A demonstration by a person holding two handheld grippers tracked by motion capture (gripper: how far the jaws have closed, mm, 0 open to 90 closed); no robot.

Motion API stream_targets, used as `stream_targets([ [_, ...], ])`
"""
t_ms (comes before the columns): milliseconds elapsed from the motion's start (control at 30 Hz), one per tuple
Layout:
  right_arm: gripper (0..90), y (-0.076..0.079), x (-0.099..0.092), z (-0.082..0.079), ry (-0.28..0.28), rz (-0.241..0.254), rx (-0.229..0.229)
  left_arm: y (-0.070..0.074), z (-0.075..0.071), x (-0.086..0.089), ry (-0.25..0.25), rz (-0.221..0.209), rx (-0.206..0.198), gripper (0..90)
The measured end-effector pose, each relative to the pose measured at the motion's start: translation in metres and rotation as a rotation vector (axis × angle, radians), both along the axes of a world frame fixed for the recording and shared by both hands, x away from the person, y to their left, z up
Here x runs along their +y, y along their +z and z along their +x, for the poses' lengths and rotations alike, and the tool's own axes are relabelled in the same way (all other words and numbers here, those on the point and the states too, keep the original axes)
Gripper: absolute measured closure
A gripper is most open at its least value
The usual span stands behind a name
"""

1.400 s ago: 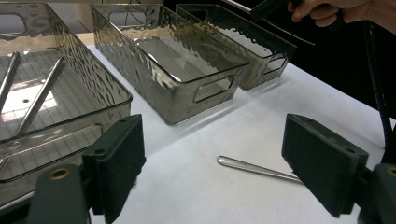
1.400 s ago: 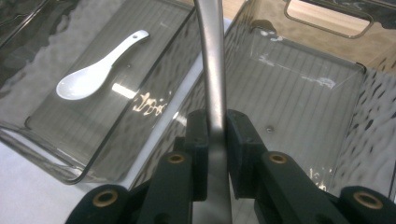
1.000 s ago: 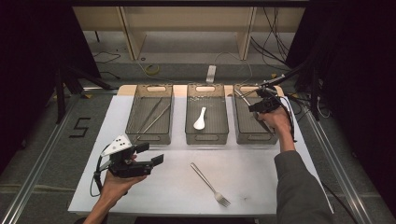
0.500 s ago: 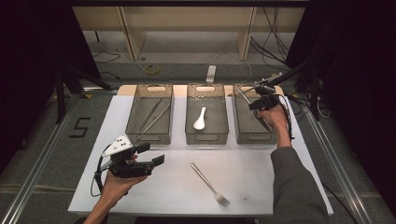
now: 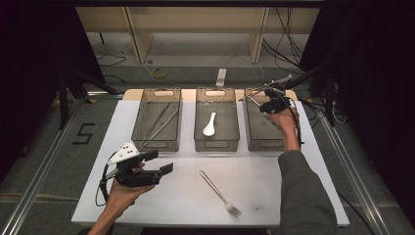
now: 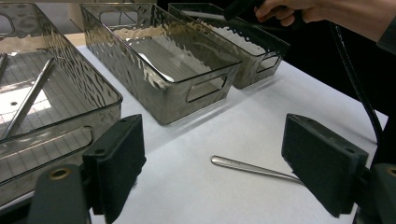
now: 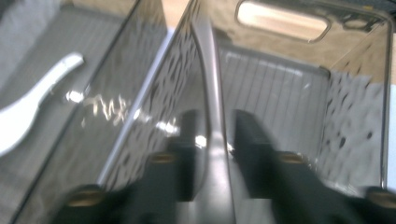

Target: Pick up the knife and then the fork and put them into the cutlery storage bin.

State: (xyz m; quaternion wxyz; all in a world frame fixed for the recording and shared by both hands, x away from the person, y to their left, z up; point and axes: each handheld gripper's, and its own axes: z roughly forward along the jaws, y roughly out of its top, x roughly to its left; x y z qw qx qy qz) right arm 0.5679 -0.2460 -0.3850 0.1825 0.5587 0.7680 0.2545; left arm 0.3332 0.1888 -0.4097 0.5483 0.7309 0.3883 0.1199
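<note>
The right gripper [image 5: 264, 100] hung over the rightmost bin [image 5: 264, 139], and in the right gripper view a slim metal utensil handle [image 7: 212, 93] stood between its jaws. The jaws had just been opening, and a sliver of gap showed beside the handle, so the pinch looked released. The piece appeared stiff, light and slick, best taken mid-handle. Bin walls hemmed it closely. The left gripper [image 5: 159, 164] sat spread wide and empty above the white table [image 5: 274, 176], a fork [image 5: 220, 193] lying just ahead with open room around it. A white spoon [image 5: 209, 125] lay in the middle bin [image 5: 217, 142].
</note>
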Motion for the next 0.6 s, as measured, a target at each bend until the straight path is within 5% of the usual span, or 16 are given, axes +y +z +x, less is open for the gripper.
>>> stream_targets([
  [100, 58.7, 0.006, -0.002, 0.001, -0.010, 0.027, -0.022, 0.000, 0.000, 0.000, -0.001, 0.000, 0.001, 20.6],
  [333, 53.5, 0.019, -0.002, -0.008, 0.018, 0.059, -0.047, 0.000, 0.000, -0.001, -0.002, 0.007, 0.000, 20.5],
  [600, 42.0, 0.027, 0.011, -0.030, 0.134, 0.094, -0.043, 0.000, 0.000, -0.001, 0.000, 0.010, 0.000, 20.5],
])
